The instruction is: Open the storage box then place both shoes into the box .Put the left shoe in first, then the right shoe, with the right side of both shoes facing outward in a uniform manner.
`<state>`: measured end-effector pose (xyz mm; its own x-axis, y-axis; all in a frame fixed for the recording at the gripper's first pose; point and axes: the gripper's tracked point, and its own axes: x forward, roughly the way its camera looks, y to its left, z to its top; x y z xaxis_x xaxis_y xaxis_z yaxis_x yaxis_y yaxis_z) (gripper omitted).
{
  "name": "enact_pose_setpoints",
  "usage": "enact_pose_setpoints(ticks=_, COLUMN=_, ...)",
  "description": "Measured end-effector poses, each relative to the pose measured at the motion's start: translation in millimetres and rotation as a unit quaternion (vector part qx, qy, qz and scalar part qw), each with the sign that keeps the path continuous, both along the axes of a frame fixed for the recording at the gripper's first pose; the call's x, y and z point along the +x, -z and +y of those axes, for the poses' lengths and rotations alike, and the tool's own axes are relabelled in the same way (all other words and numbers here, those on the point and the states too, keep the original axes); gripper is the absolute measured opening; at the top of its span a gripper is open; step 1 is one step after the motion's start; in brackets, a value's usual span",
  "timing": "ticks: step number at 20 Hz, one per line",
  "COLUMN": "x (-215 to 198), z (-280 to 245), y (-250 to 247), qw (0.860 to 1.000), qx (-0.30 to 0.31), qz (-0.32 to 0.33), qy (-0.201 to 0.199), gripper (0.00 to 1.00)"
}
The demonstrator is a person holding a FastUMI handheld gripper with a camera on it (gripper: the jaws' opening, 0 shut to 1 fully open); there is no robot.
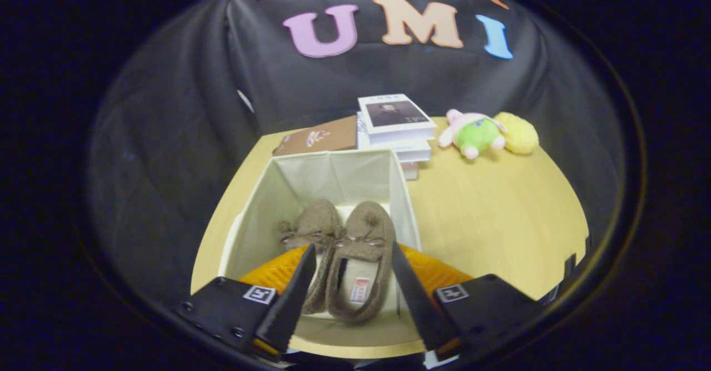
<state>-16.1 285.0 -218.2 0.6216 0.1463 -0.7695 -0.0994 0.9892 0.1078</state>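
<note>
Through the gripper view I hold the gripper (pixel 353 271) above the near edge of the open storage box (pixel 408 204), its fingers spread apart and clamped on nothing. Both moccasin slippers lie inside the box, seen between my fingers: the left-hand slipper (pixel 316 232) pressed against the right-hand slipper (pixel 361 260), side by side and touching. Each runs lengthwise away from me, toes with their pompoms toward the far wall, heel openings toward my fingers.

I judge the placing step done or nearly so; next I need only draw back clear of the box without catching its fabric rim. Beyond the box, on the wooden table (pixel 500 215), sit a stack of books (pixel 395 126) and a plush toy (pixel 480 135).
</note>
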Motion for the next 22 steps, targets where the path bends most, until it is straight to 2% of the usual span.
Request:
enact_pose_setpoints(ticks=3, x=3, z=5, y=-28, qw=0.997, qx=0.017, qz=-0.068, qy=-0.039, gripper=1.0)
enact_pose_setpoints(ticks=7, x=5, z=-31, y=-68, qw=0.987, qx=0.032, qz=-0.152, qy=-0.037, gripper=1.0)
enact_pose_setpoints(ticks=11, x=6, z=-103, y=-116, qw=0.972, qx=0.028, qz=-0.232, qy=-0.005, gripper=1.0)
enact_pose_setpoints(ticks=17, x=-6, z=-220, y=-160, qw=0.954, qx=-0.003, qz=-0.295, qy=0.045, gripper=1.0)
enact_pose_setpoints(ticks=22, x=-18, z=-282, y=-186, qw=0.941, qx=0.001, qz=-0.33, qy=0.076, gripper=1.0)
